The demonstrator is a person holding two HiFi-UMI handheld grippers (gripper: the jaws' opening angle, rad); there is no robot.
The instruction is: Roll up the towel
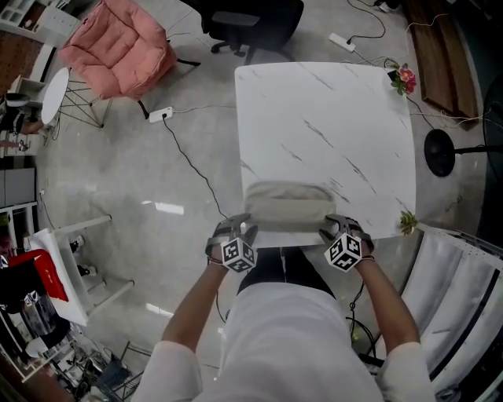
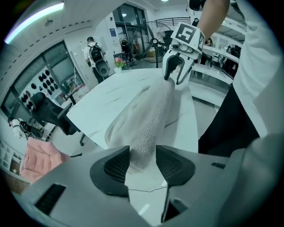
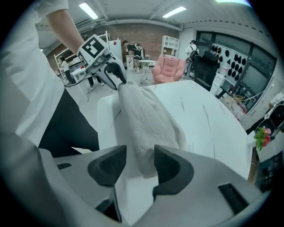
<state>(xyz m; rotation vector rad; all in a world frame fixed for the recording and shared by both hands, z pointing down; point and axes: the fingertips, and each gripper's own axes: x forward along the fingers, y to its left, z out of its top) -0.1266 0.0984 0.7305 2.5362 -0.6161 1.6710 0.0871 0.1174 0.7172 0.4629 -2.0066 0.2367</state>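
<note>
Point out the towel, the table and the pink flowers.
towel (image 1: 288,207): head view, middle of the rolled part.
table (image 1: 330,118): head view, bare top.
pink flowers (image 1: 405,78): head view, the blossoms.

You're working at a white, marble-veined surface (image 1: 330,118). Pink flowers (image 1: 405,78) sit at its far right corner and a small green plant (image 1: 408,222) at its near right corner. On the floor to your far left are a pink armchair (image 1: 118,43) and a round white side table (image 1: 53,94). A power strip (image 1: 160,115) lies between the armchair and the surface. A black office chair (image 1: 251,23) stands beyond the far edge.
</note>
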